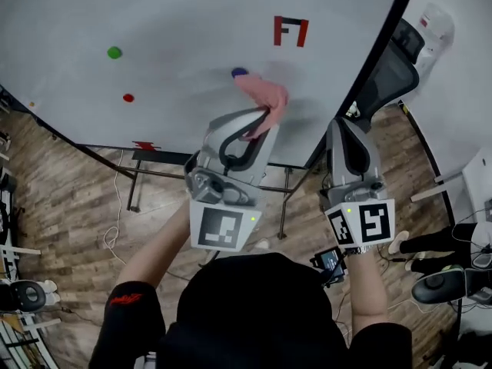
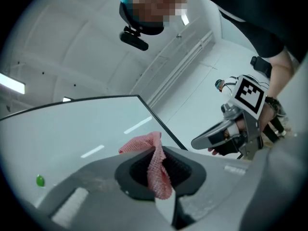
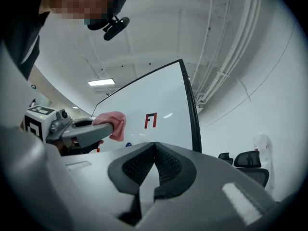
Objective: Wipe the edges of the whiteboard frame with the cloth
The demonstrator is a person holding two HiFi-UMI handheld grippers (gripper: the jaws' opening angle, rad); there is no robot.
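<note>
Pink, loosely woven cloth point(image 1: 263, 98) is pinched between the closed fingers of the left gripper point(image 1: 266, 120); one end hangs down through the jaws and the rest bunches above them. In the head view the bunched part lies over the face of the large white whiteboard point(image 1: 192, 21), just beside a small blue round magnet point(image 1: 239, 73) and short of the black whiteboard frame point(image 1: 384, 44) along the board's right edge. Whether the cloth presses on the board cannot be told.

The right gripper point(image 1: 347, 123) is held beside the left one, near that same right edge of the frame, its jaws closed together with nothing between them.

A green round magnet point(image 1: 114, 52) and a red round magnet point(image 1: 128, 98) sit toward the board's left edge, and a red-and-black printed mark point(image 1: 290, 31) lies near the right edge. A black mesh office chair point(image 1: 392, 68) stands past the frame, over the brown wooden floor point(image 1: 69, 198).
</note>
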